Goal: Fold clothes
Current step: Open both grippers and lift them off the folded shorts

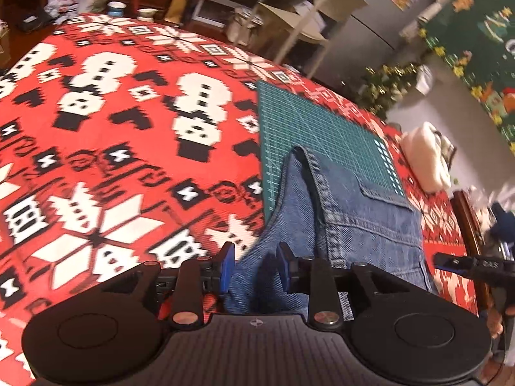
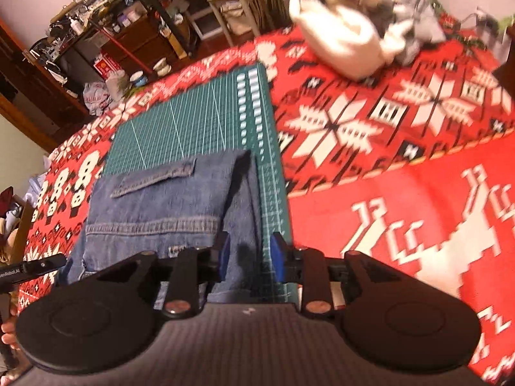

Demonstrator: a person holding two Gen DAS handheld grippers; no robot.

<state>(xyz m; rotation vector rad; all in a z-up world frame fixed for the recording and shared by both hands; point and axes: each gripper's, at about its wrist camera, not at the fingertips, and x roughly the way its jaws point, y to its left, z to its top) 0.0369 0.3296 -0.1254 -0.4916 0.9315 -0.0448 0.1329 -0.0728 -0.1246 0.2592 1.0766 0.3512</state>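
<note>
Folded denim jeans lie on a green cutting mat, itself on a red snowflake-patterned tablecloth. Left gripper and right gripper, fingers spread and released, straddle the jeans' near edge.

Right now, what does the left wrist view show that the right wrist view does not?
Only the left wrist view shows the green Christmas hanging. Only the right wrist view shows the grey clothes behind the white bundle. Both show the denim garment on the green cutting mat, with open jaws over its near edge.
</note>
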